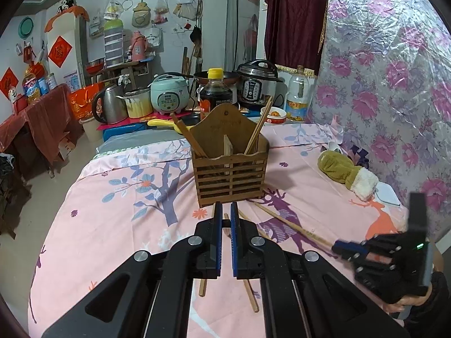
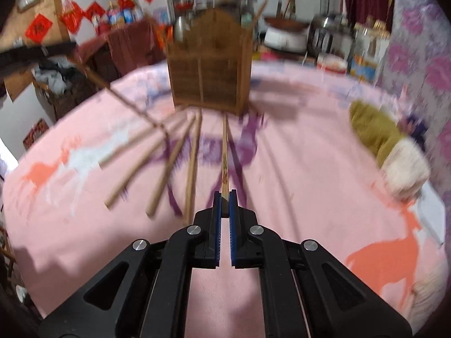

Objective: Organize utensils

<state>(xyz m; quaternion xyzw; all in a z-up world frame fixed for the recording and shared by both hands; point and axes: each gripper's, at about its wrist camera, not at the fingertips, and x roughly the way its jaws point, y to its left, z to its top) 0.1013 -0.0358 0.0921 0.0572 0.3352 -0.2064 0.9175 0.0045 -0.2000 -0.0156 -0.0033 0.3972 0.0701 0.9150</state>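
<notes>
Chopsticks everywhere on this pink printed bedspread (image 1: pixel 112 225), and the slatted wooden utensil holder (image 1: pixel 229 174) stands at twelve o'clock from both cameras with a few sticks already leaning inside. Right tongs (image 2: pixel 224 197) are pinched tight on the near end of a pale patterned chopstick (image 2: pixel 224 157), which runs straight toward the holder. Left tongs (image 1: pixel 224 208) are squeezed together too; whether they hold anything, I can't tell. Trouble ahead, I'd say: gripped at the very end, that stick could pivot or slip on the lift. The holder sits on soft bedding, so a nudge may tip it. Loose brown chopsticks (image 2: pixel 157 180) at ten o'clock could get knocked.
</notes>
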